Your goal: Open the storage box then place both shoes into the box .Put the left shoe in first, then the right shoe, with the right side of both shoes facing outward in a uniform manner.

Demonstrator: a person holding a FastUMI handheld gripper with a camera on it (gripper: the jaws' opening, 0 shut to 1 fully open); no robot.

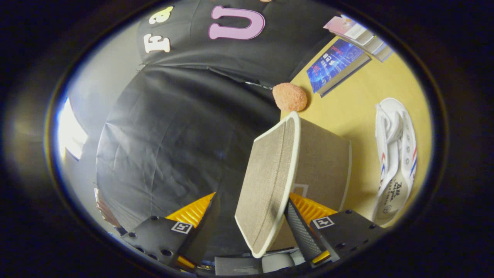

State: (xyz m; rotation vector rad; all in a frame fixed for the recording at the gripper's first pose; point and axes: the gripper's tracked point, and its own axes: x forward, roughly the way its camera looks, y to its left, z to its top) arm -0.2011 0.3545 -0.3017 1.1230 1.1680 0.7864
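Observation:
The beige fabric storage box (326, 162) stands on the yellow table (359, 104), just ahead of my fingers. Its white-trimmed lid (270, 173) is swung up on edge and stands between my fingers, lying against the right finger (303, 229). The left finger (193, 212) is well apart from the lid. My gripper (251, 199) is open and wide. A white canvas shoe (397, 162) with red and blue stripes lies on the table beyond the box's far side, its opening showing. The box's inside is hidden behind the lid.
An orange fuzzy ball (290, 96) sits on the table beyond the box, at the booth's black cloth wall. Farther on lie a blue-covered book (334, 63) and a stack of books (362, 34).

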